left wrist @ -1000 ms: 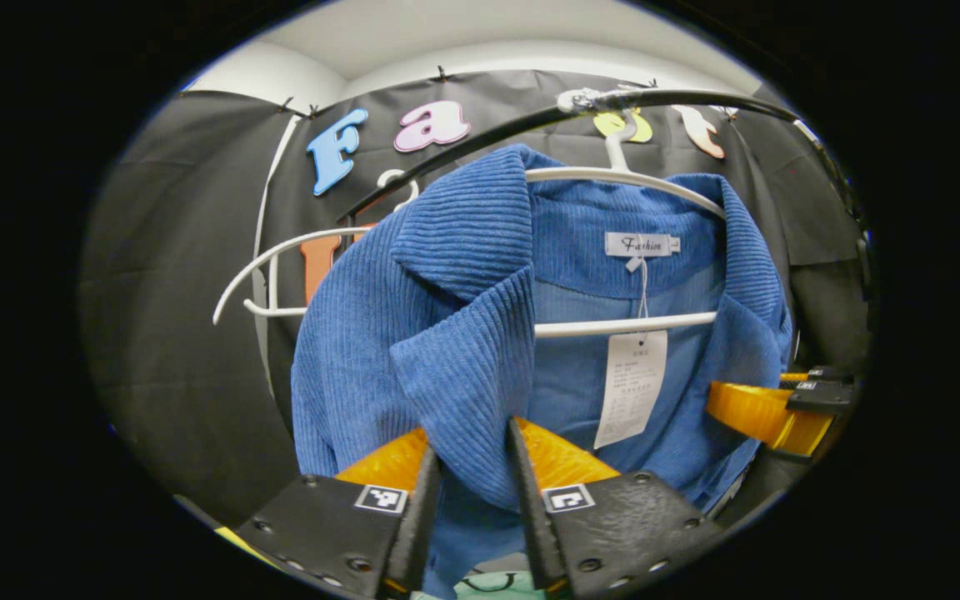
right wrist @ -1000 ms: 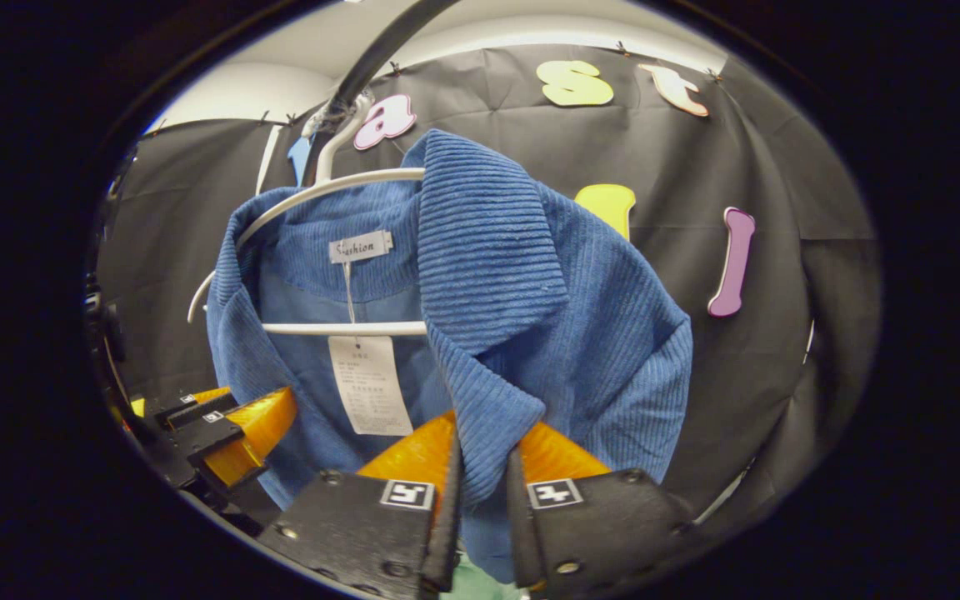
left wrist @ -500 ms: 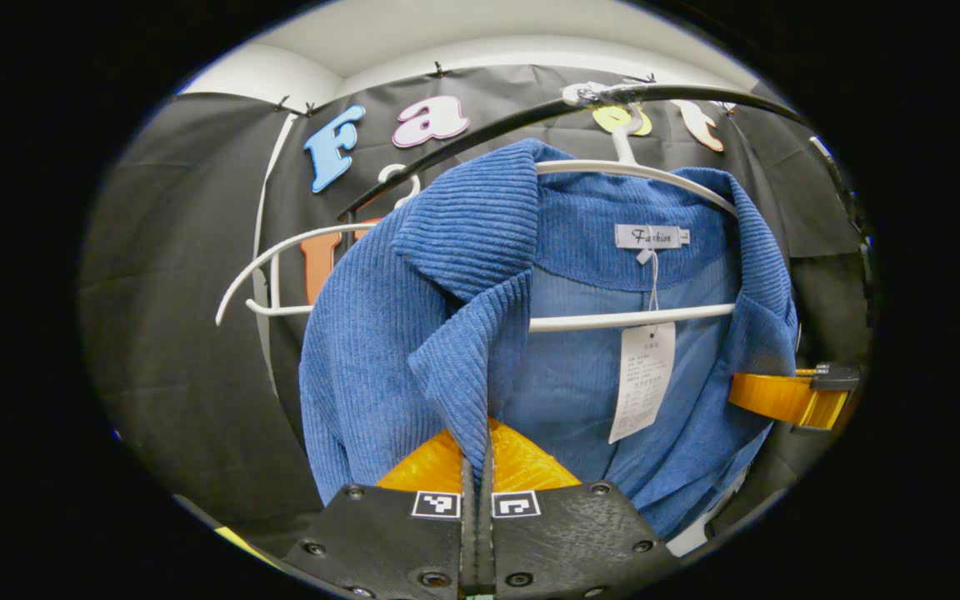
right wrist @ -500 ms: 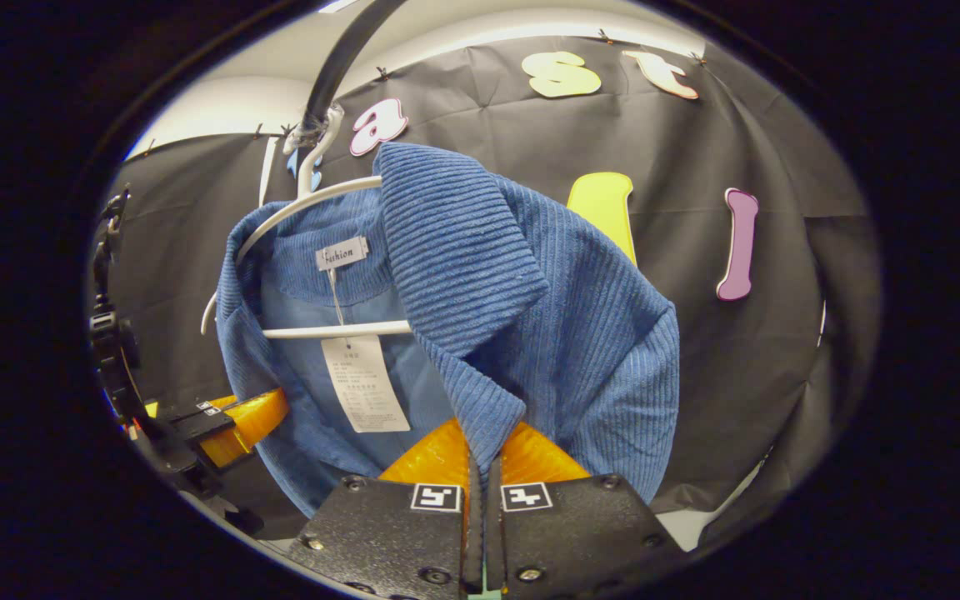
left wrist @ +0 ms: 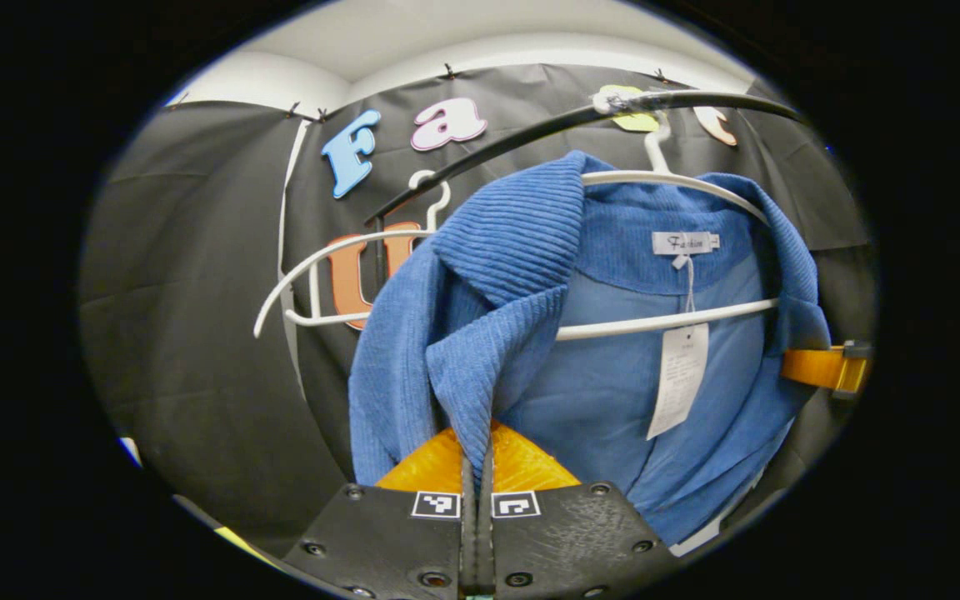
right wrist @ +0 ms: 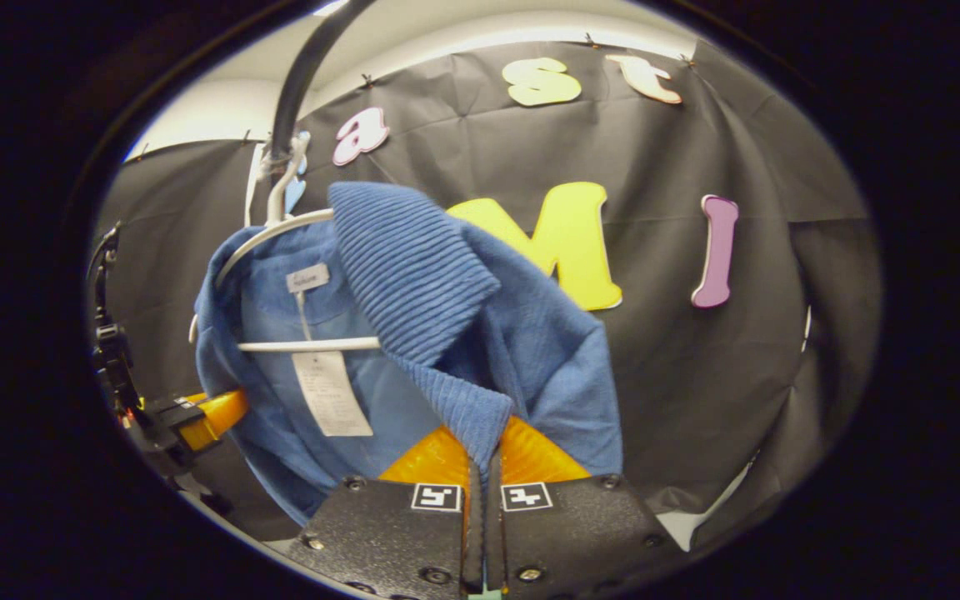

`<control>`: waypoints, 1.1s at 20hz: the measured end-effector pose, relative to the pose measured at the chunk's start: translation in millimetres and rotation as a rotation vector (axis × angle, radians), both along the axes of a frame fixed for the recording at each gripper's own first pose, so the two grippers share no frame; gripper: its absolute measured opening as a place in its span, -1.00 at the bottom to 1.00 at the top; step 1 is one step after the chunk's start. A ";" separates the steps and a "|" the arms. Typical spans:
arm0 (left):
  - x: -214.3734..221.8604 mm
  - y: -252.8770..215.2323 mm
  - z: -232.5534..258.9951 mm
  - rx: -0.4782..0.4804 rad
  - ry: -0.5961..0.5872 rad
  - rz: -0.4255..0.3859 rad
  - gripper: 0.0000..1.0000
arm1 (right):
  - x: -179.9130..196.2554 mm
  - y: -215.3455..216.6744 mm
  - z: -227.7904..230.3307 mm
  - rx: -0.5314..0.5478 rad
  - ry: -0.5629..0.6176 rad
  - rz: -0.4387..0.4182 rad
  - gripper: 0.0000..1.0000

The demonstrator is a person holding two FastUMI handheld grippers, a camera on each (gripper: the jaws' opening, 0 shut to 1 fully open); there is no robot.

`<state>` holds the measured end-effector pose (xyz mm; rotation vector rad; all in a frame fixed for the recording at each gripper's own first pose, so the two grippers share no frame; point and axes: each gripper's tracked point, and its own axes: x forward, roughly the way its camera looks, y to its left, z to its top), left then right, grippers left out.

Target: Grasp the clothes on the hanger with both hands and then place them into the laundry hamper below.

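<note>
A blue corduroy jacket point(left wrist: 413, 367) hangs on a white hanger point(left wrist: 672, 321) from a black rail point(left wrist: 530, 133). In the left gripper view my left gripper point(left wrist: 477, 454) is shut on the jacket's front lapel edge. The right gripper's fingers point(left wrist: 822, 368) show at the far right of that view, beside the jacket's other side. In the right gripper view the jacket point(right wrist: 530, 367) and hanger point(right wrist: 305, 344) sit left of centre, and my right gripper point(right wrist: 484, 450) is shut on the opposite lapel. The left gripper's fingers point(right wrist: 209, 412) appear low on the left there. A paper tag point(left wrist: 678, 379) dangles from the collar.
A second, bare white hanger point(left wrist: 313, 275) hangs on the rail to the left of the jacket in the left gripper view. The black cloth wall point(right wrist: 738, 375) stands close behind the clothes.
Both grippers closed on the jacket's lapels a second ago and have stayed shut. Since then each has pulled its side outward, spreading the jacket's front open on the hanger.
</note>
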<state>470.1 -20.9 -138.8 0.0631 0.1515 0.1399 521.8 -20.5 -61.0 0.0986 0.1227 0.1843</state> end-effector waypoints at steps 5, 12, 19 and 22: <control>-8.8 32.1 9.9 0.036 -0.018 0.055 -0.92 | 0.5 -31.3 13.0 -0.039 -0.038 -0.060 -0.91; -5.8 60.3 32.9 0.050 -0.040 0.091 -0.92 | 8.9 -55.6 39.0 -0.050 -0.090 -0.117 -0.91; -3.1 76.8 60.6 0.043 -0.079 0.125 -0.92 | 16.4 -70.0 65.1 0.020 -0.108 -0.099 -0.91; 2.8 86.5 73.8 0.048 -0.091 0.138 -0.92 | 15.1 -81.2 82.6 -0.003 -0.153 -0.124 -0.91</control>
